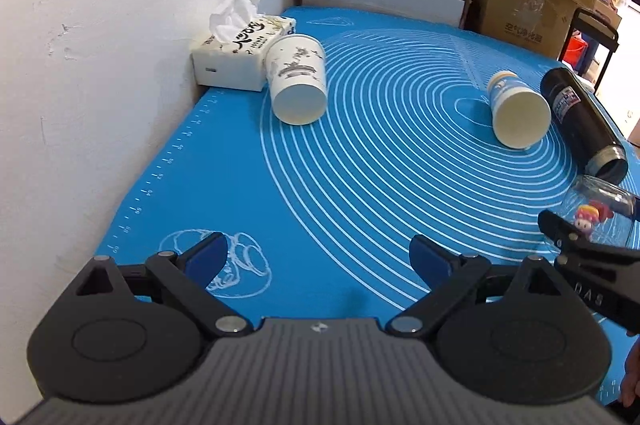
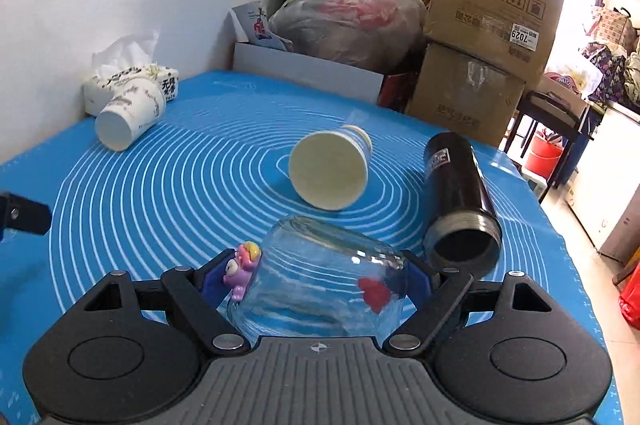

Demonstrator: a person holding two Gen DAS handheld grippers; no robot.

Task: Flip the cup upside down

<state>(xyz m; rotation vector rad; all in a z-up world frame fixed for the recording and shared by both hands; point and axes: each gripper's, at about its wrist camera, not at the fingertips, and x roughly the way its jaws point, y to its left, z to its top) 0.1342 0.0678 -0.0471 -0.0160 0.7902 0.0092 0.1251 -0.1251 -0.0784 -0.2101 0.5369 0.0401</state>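
A clear glass cup (image 2: 320, 285) with cartoon stickers lies tilted between the blue pads of my right gripper (image 2: 316, 281), which is shut on it just above the blue mat (image 2: 160, 193). It also shows in the left wrist view (image 1: 600, 213), held by the right gripper's finger (image 1: 560, 229). My left gripper (image 1: 318, 257) is open and empty over the mat's near left part. A white paper cup (image 1: 296, 79) lies on its side by the tissue box. A yellow-white paper cup (image 2: 330, 169) lies on its side mid-mat.
A black thermos (image 2: 460, 197) lies on its side at the right. A tissue box (image 1: 236, 53) sits against the white wall at the far left. Cardboard boxes (image 2: 492, 9) and plastic bags (image 2: 344, 21) crowd the mat's far edge.
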